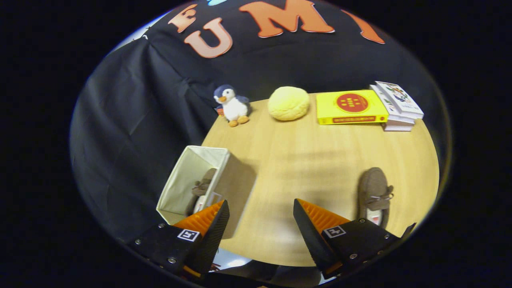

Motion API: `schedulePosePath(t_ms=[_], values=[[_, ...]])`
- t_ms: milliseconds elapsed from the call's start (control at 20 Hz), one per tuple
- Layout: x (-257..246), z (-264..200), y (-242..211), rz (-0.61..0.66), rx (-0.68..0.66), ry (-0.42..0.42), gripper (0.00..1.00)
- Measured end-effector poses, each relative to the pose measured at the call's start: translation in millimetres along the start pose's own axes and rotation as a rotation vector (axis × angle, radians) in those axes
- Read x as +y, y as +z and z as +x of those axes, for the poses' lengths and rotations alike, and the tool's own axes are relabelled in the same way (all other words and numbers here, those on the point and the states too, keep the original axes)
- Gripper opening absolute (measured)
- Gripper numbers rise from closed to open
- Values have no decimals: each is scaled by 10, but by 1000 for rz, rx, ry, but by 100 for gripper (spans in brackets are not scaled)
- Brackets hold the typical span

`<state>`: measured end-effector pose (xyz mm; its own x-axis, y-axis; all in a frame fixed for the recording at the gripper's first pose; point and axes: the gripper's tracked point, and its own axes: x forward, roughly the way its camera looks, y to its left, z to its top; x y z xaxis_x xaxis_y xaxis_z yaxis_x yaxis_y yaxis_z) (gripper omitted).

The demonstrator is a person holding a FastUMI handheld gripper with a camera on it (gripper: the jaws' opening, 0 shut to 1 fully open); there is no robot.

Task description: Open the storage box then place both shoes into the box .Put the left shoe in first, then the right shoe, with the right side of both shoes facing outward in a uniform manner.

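Gripper (pixel 261 216) held above the wooden table (pixel 304 160), fingers spread wide and gripping nothing.

We see the open cream fabric storage box (pixel 188 180) at the table's near left corner, just ahead of the left finger (pixel 208 224), whose tip overlaps the box's near rim in the view. Inside the box we find one brown moccasin shoe (pixel 203 186) with a bow lace, resting against the box's right wall. We locate the second brown moccasin shoe (pixel 375 194) on the table just ahead of the right finger (pixel 316 226), well apart from the box. Beyond the fingers, along the far table edge, we note a plush penguin (pixel 232 105), a round yellow cushion (pixel 288 103), a yellow book (pixel 350 107) and a stack of books (pixel 398 108) touching it.
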<state>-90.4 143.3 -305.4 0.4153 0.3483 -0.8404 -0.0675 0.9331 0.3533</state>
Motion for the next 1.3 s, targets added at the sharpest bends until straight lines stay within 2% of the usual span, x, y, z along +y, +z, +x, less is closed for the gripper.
schedulePosePath(t_ms=[200, 350, 600, 800, 900, 1050, 1300], values=[[-899, -132, -219, 45, -2, -124, 97], [-1533, -191, -375, -4, -4, -234, 93], [-2010, -51, -598, 6, 10, -262, 85], [-2346, 196, -705, -20, 22, -293, 74], [-2428, 326, -647, -38, -9, -290, 64], [-2489, 505, -603, -54, -37, -280, 38], [-2603, 612, -541, -80, -103, -325, 13]])
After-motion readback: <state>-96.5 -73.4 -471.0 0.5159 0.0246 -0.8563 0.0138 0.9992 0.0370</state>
